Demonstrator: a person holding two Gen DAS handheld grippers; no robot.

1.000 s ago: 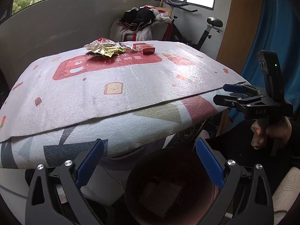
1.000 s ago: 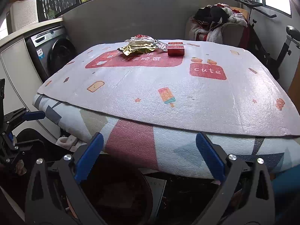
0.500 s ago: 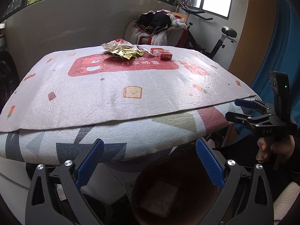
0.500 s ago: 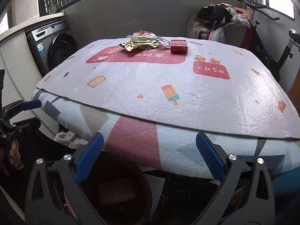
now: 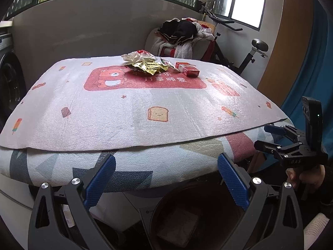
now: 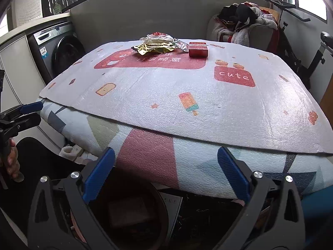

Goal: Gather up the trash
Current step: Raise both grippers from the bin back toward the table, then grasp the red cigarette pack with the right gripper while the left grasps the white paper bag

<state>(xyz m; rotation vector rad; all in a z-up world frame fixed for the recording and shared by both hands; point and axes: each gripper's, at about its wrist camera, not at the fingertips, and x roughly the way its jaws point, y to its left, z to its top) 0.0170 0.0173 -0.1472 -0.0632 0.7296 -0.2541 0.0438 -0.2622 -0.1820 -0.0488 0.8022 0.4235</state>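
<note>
Crumpled gold wrapper (image 5: 148, 67), red box (image 5: 187, 69) beside

"cute" on table mat (image 6: 234, 75); "DAS" on right claw (image 5: 295, 161).

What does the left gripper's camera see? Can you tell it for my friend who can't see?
The open left gripper points at a table with a cartoon mat; far back lie a gold wrapper, crumpled wrappers and a red box. A dark bin sits below, the right gripper at the right edge.
</note>
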